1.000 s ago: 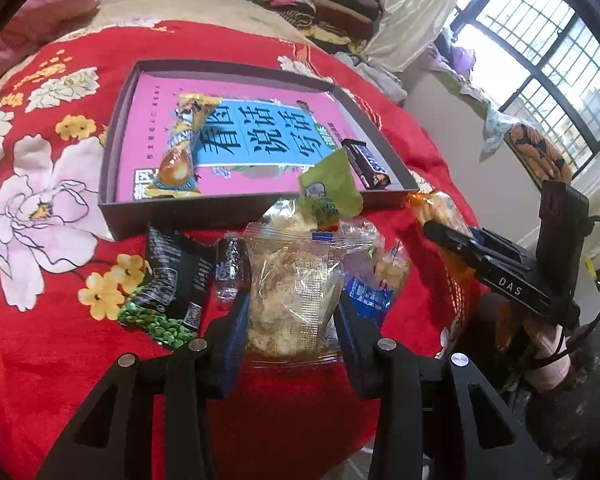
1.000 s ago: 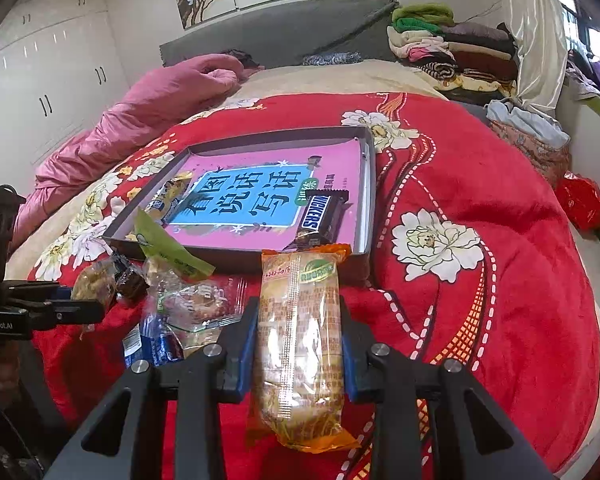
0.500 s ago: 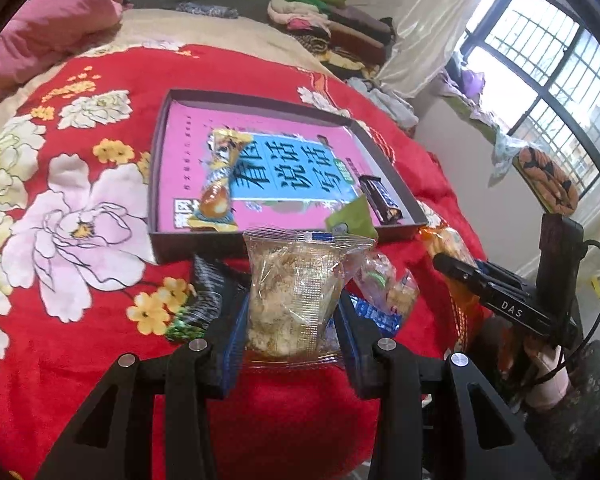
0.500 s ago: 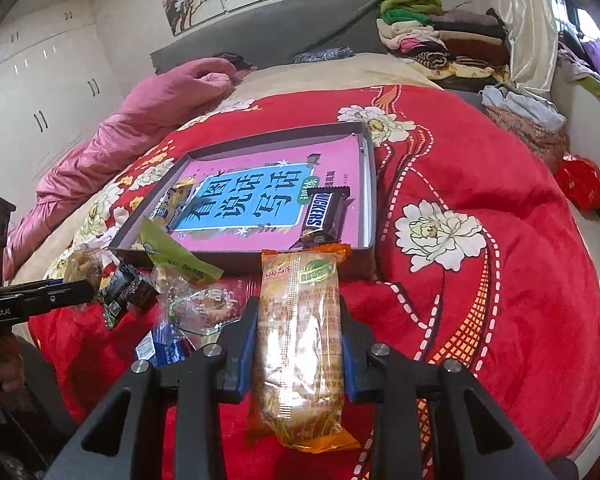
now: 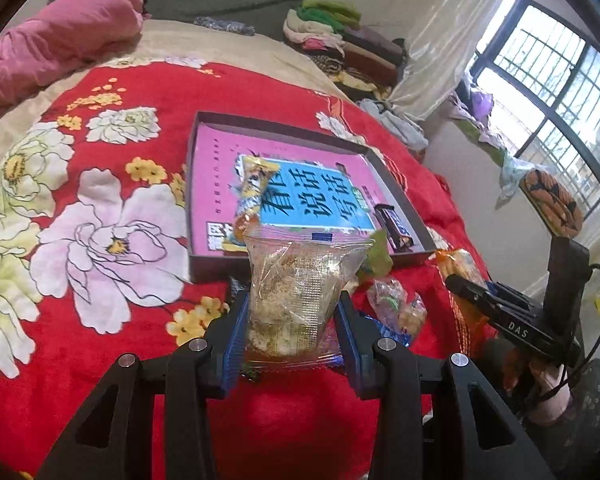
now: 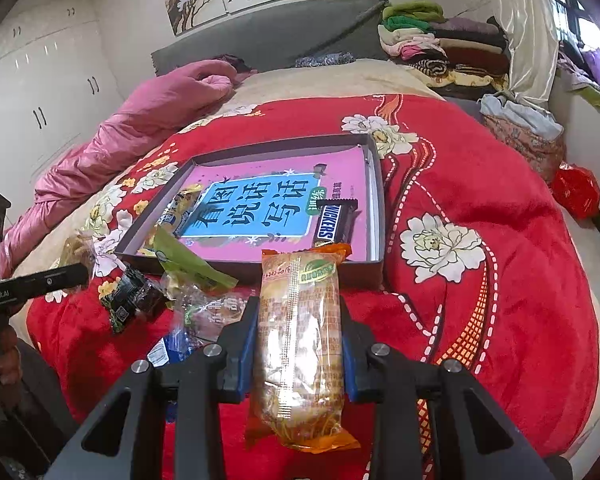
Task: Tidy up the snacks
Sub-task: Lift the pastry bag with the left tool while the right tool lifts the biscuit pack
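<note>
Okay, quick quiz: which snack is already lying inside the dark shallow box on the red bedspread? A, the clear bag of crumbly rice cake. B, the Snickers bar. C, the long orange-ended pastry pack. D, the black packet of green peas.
B: the brown Snickers bar lies inside the dark shallow box near its right wall, on the pink printed sheet.

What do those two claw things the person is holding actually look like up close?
Both are matte black plastic. The left gripper and right gripper have triangular cut-out arms, silver round pivot bolts and blue ribbed pads inside. One side reads "DAS" in white, the other "GenRobot.AI"; a black cable trails behind.
</note>
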